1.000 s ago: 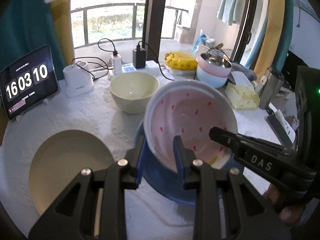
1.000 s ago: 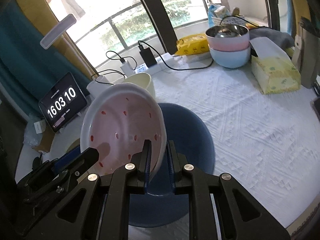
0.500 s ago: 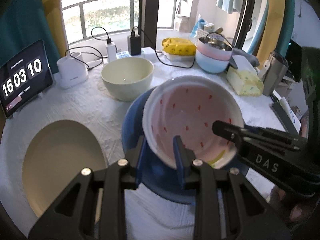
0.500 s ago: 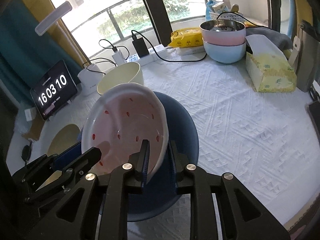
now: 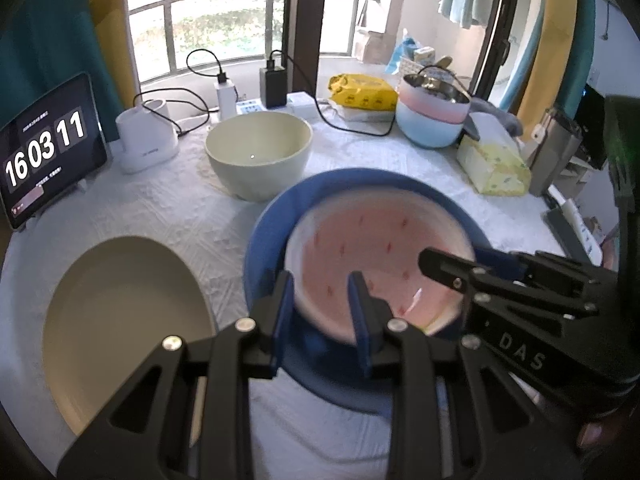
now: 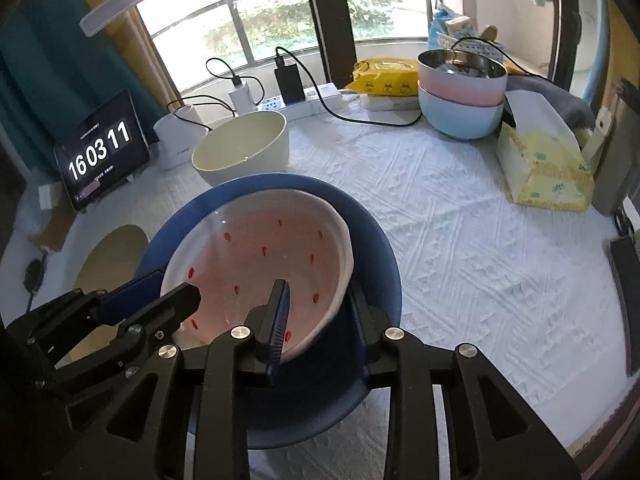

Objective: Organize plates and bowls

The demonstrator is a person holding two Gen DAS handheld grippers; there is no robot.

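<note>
A pink plate with red specks (image 5: 372,248) (image 6: 260,256) lies inside a blue plate (image 5: 280,216) (image 6: 372,248) on the white tablecloth. My left gripper (image 5: 322,308) is open, its fingers straddling the pink plate's near rim. My right gripper (image 6: 320,316) is open, one finger inside the pink plate and one outside its right rim. A cream bowl (image 5: 258,152) (image 6: 244,144) stands behind the plates. A cream plate (image 5: 120,320) (image 6: 108,256) lies at the left.
A tablet clock (image 5: 44,148) and a white device (image 5: 146,136) stand at the back left. Chargers and cables (image 5: 272,84) lie behind the bowl. Stacked pink and blue bowls (image 5: 434,116), a yellow pack (image 5: 362,90) and a tissue box (image 5: 494,164) stand at the right.
The pink plate has come down from a tilted hold to lie in the blue plate. Both grippers have opened and let go of its rim.
</note>
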